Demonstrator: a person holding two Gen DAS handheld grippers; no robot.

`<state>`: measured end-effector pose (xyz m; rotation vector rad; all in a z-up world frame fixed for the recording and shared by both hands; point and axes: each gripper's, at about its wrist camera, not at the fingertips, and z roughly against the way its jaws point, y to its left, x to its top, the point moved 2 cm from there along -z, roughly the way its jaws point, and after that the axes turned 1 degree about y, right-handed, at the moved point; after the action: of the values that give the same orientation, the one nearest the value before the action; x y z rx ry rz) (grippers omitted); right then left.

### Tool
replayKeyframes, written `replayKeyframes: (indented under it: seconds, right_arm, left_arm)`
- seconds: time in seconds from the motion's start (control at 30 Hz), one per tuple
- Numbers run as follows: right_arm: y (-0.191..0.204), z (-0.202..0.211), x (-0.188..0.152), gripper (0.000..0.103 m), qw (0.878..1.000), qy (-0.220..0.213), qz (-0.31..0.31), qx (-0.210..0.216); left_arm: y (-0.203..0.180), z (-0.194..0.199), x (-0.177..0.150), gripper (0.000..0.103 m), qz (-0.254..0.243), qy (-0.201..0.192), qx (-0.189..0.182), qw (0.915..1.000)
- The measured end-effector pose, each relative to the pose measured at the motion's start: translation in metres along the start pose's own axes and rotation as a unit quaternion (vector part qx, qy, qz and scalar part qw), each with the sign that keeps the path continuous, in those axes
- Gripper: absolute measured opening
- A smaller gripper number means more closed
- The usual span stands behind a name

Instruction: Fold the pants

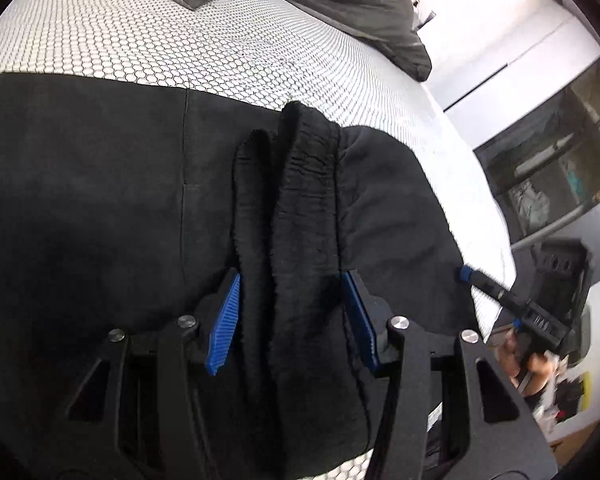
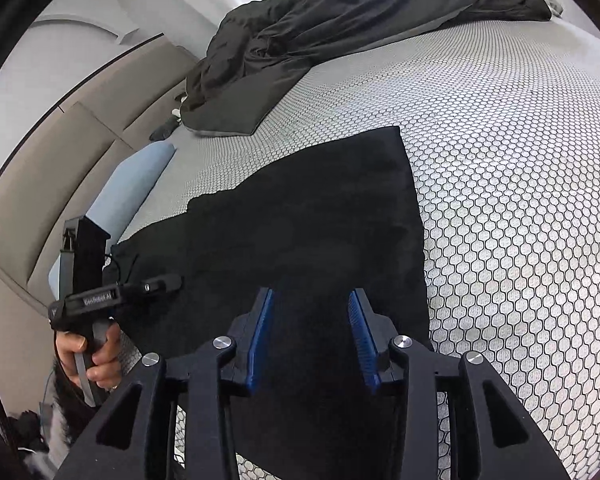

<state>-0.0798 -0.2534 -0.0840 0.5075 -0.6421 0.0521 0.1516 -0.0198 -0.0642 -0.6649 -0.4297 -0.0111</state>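
Note:
Black pants [image 1: 100, 200] lie spread on a bed whose cover [image 1: 160, 40] has a honeycomb print. My left gripper [image 1: 292, 312] is shut on the bunched, ribbed waistband [image 1: 300, 184], which stands up in thick folds between the blue pads [image 1: 224, 320]. In the right wrist view the pants [image 2: 300, 220] lie flat with a straight far edge. My right gripper [image 2: 312, 336] hovers over them, open, nothing pinched between its pads [image 2: 362, 336]. The left gripper [image 2: 168, 282] shows at the left of that view, held by a hand [image 2: 88, 352]. The right gripper [image 1: 464, 274] shows at the pants' right edge in the left wrist view.
A crumpled dark grey duvet [image 2: 340, 20] lies at the far end of the bed, seen also in the left wrist view as the duvet [image 1: 360, 8]. A light-blue pillow [image 2: 132, 192] rests against a beige padded panel [image 2: 40, 184]. Bare cover [image 2: 520, 200] stretches right of the pants.

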Motion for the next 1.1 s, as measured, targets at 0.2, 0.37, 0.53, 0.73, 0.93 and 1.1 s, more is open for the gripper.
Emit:
replayKeyframes:
  seconds: [0.2,0.37,0.53,0.73,0.93,1.1]
  right_arm:
    - [0.001,-0.015,0.001,0.041,1.000,0.011,0.000,0.003]
    - [0.005,-0.026,0.001,0.043,1.000,0.020,0.014,-0.003]
    - [0.009,-0.034,0.002,0.043,0.999,0.026,0.022,-0.002]
    - [0.004,-0.036,0.004,0.043,1.000,0.026,0.017,0.001]
    - [-0.008,-0.022,0.009,0.043,1.000,0.007,0.009,-0.008]
    - [0.010,-0.018,0.000,0.043,0.998,0.012,0.061,-0.002]
  left_arm:
    - [0.010,-0.001,0.010,0.022,0.048,-0.021,-0.023,0.9984]
    - [-0.002,0.005,0.008,0.013,0.016,-0.053,-0.007,0.9985]
    - [-0.006,0.019,0.010,0.009,0.006,-0.069,-0.014,0.9975]
    - [0.008,0.025,0.005,0.019,-0.017,-0.058,0.061,0.9963]
    - [0.002,0.046,0.004,0.023,-0.025,-0.082,0.109,0.9903]
    - [-0.034,0.065,-0.007,0.024,-0.102,-0.133,0.131,0.9771]
